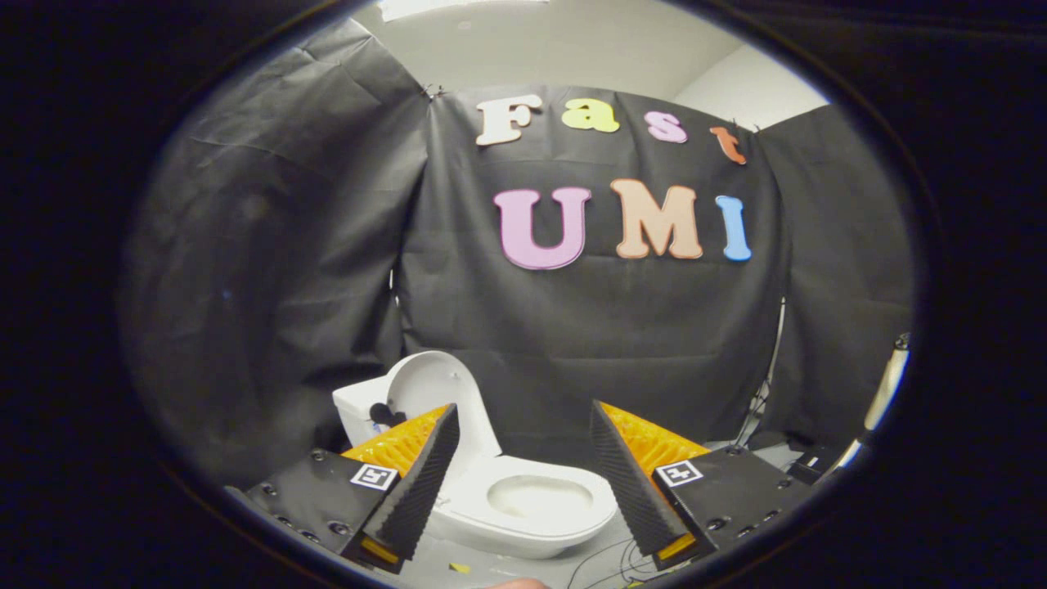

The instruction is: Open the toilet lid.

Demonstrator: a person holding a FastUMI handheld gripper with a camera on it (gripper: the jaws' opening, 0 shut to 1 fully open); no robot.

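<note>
Gripper: the gripper (523, 442) hangs above and in front of the toilet, its two fingers spread wide apart with nothing clamped between them.
Left finger: the left finger (417, 483) shows a black ribbed pad facing inward and an orange ribbed back; its tip sits in front of the raised lid and just beside the tank, but whether it touches either cannot be told.
Right finger: the right finger (630, 483) mirrors it, black ribbed pad inward, orange behind, tip hanging against the dark cloth beyond the bowl's far side.
Finger mounts: each finger rides on a black plate with screws and a small square black-and-white marker (374, 476).
Toilet: a small white toilet (523, 511) sits low between the two fingers and a little beyond them, on a pale grey floor.
Lid: and there it is, the toilet lid (438, 384) stands upright, swung back against the tank, its inner face turned toward the camera.
Seat and bowl: the oval opening of the bowl (540, 497) lies fully uncovered, right in the gap between the fingers.
Tank: the white tank (356, 409) peeks out behind the lid, beside the left finger, with a small dark fitting at its base.
Backdrop: black cloth (613, 327) hangs all round behind the toilet.
Floor: thin dark cables (609, 560) trail across the floor just below the bowl.
Far right: a pale pole-like thing (887, 393) leans at the cloth's edge; what it is cannot be told.
</note>
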